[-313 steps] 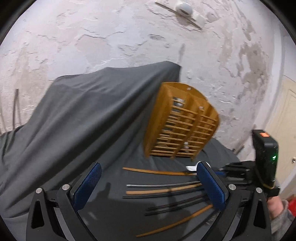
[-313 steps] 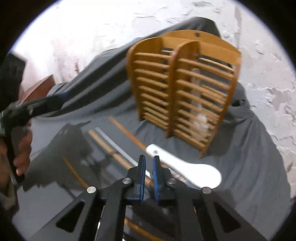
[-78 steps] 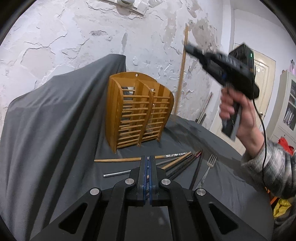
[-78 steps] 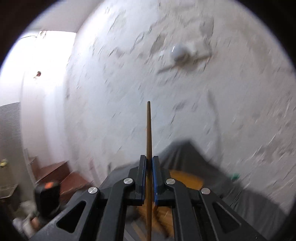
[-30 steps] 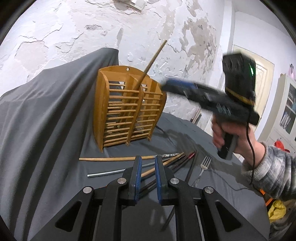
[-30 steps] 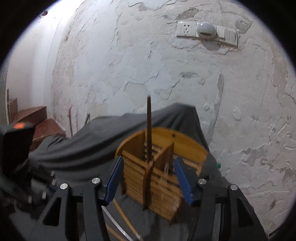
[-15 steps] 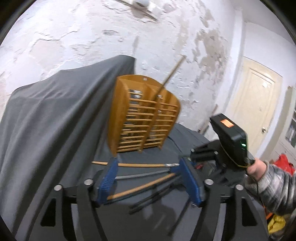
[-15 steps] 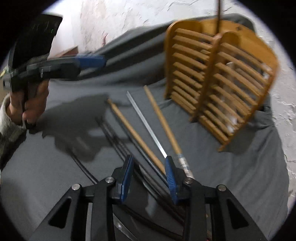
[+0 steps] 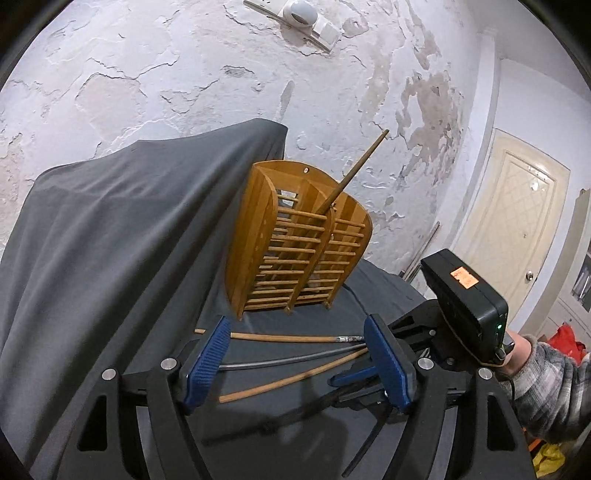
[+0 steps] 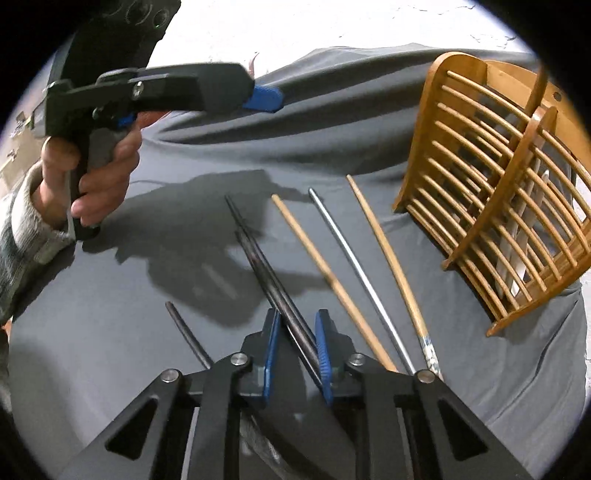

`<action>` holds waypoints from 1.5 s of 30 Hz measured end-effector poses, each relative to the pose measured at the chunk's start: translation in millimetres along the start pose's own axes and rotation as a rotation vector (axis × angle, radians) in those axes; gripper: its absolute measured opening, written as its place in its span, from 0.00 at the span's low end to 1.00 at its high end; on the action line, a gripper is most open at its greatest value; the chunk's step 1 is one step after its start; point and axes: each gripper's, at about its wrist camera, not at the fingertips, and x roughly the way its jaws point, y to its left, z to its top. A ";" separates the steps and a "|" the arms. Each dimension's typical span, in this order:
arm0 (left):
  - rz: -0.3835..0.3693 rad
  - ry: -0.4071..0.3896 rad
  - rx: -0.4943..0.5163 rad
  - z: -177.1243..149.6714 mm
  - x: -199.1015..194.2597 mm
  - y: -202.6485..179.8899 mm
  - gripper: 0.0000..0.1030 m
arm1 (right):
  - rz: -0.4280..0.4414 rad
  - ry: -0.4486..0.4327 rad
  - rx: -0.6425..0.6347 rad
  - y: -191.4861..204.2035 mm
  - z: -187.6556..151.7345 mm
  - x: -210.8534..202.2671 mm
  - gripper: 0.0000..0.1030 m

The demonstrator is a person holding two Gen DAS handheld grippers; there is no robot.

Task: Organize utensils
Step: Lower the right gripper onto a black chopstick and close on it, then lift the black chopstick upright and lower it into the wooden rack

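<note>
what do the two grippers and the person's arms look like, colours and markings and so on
Both grippers, left and right, are black with blue ribbed pads on the jaws and silver pivot bolts. The right carries a black box with an orange sticker and green light. Sleeves are grey plaid.

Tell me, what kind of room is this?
Probably a worn room in a home: cracked, peeling plaster wall, cream panelled door, and a slatted wooden utensil holder on a grey cloth-covered table.

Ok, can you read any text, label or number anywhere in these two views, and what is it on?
None can be read.
Orange sticker on the right tool's black box: marks too blurred to read.
Wooden rack, the chopsticks and the wall socket strip: no print visible.
</note>
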 end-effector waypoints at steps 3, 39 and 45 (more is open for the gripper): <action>0.007 -0.004 -0.011 0.2 -0.1 2.7 0.78 | 0.023 -0.040 0.052 -3.7 1.0 2.7 0.06; -0.384 -0.091 -0.008 21.2 -57.1 -32.3 0.05 | 0.090 -0.215 0.052 24.6 10.1 -93.4 0.09; -0.395 -0.140 -0.048 26.9 -66.6 -29.8 0.27 | 0.061 -0.268 0.068 35.3 11.2 -88.3 0.07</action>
